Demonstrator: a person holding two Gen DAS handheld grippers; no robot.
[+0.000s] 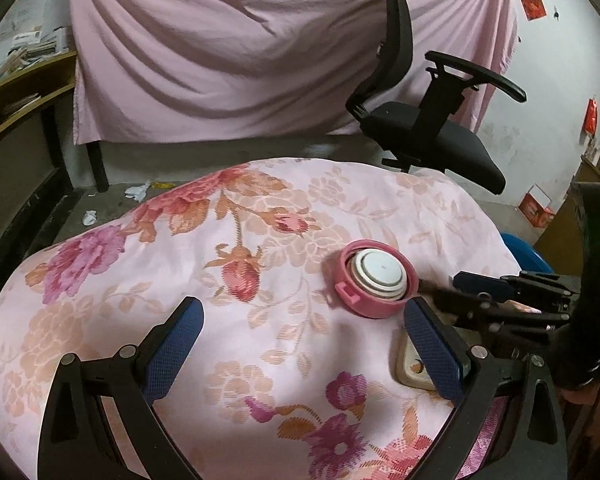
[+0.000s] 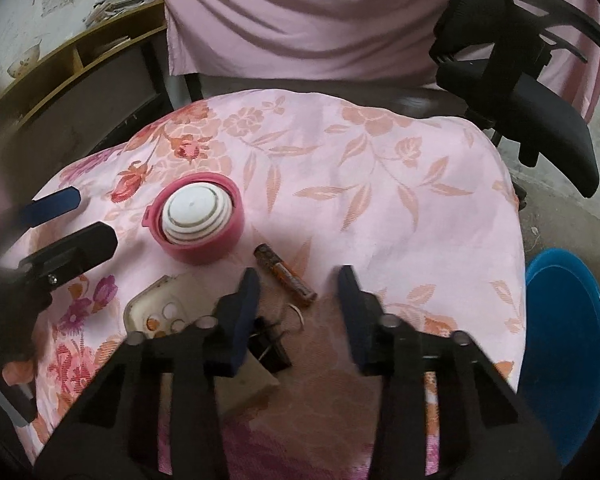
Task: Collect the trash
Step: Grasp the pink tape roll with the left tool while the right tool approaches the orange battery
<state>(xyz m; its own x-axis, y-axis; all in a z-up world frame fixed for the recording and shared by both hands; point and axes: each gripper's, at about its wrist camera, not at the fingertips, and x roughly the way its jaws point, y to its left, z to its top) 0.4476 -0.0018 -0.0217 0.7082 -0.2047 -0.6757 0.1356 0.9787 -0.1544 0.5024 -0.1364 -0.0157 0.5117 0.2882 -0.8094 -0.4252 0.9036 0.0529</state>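
A pink bottle lid [image 1: 374, 278] [image 2: 199, 218] with a white inner plug lies on the floral pink tablecloth [image 1: 260, 240] [image 2: 380, 180]. A rusty orange battery [image 2: 285, 275] lies just ahead of my right gripper [image 2: 300, 280], which is open and empty with the battery between its fingertips' lines. A worn phone case [image 2: 160, 312] [image 1: 410, 364], a black binder clip [image 2: 270, 344] and a key ring [image 2: 296, 316] lie under the right gripper. My left gripper [image 1: 300, 312] is open and empty, hovering over the cloth left of the lid.
A black office chair [image 1: 432, 120] [image 2: 532, 80] stands behind the table. A blue bin [image 2: 568, 344] sits on the floor at the right. Wooden shelves [image 1: 20, 96] stand at the left. Crumpled white paper [image 1: 138, 191] lies on the floor. A pink sheet [image 1: 260, 40] hangs behind.
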